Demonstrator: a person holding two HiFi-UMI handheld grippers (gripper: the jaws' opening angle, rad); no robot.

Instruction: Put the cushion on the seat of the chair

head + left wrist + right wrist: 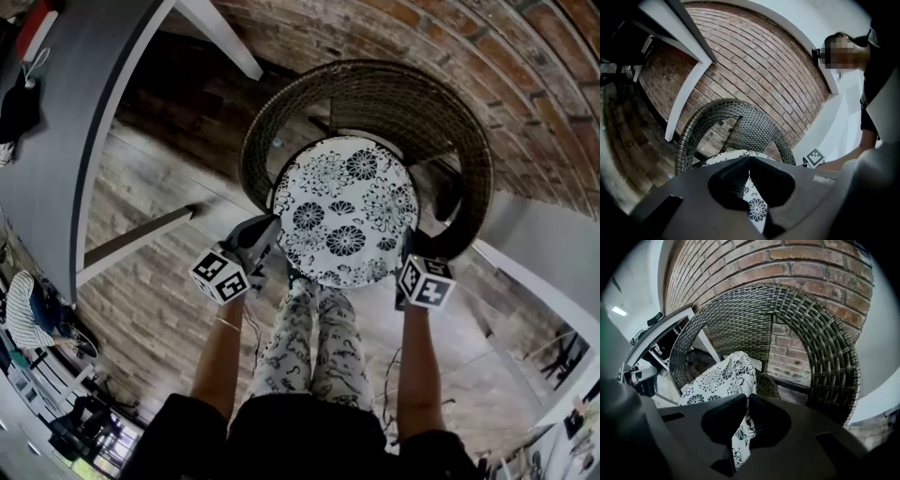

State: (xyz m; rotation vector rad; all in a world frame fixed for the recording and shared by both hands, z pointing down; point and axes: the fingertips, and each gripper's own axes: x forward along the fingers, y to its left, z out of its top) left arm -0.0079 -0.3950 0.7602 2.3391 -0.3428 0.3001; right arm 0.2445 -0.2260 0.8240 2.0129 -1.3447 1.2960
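A round white cushion (pixel 345 211) with black flowers is held by its two sides over the seat of a dark wicker chair (pixel 375 80). My left gripper (pixel 270 232) is shut on the cushion's left edge, my right gripper (pixel 409 253) on its right edge. In the left gripper view the patterned fabric (pixel 757 208) sits pinched in the left gripper (pixel 749 160), with the chair's back (pixel 750 126) beyond. In the right gripper view the cushion (pixel 726 376) runs from the right gripper (pixel 746 400) towards the chair (pixel 825 343). Whether the cushion touches the seat is hidden.
A brick wall (pixel 525 84) stands behind the chair. A grey table (pixel 56 112) with white legs (pixel 131 244) is to the left, a white ledge (pixel 539 248) to the right. The person's legs in patterned trousers (pixel 314 347) are just in front of the chair on the wooden floor (pixel 159 309).
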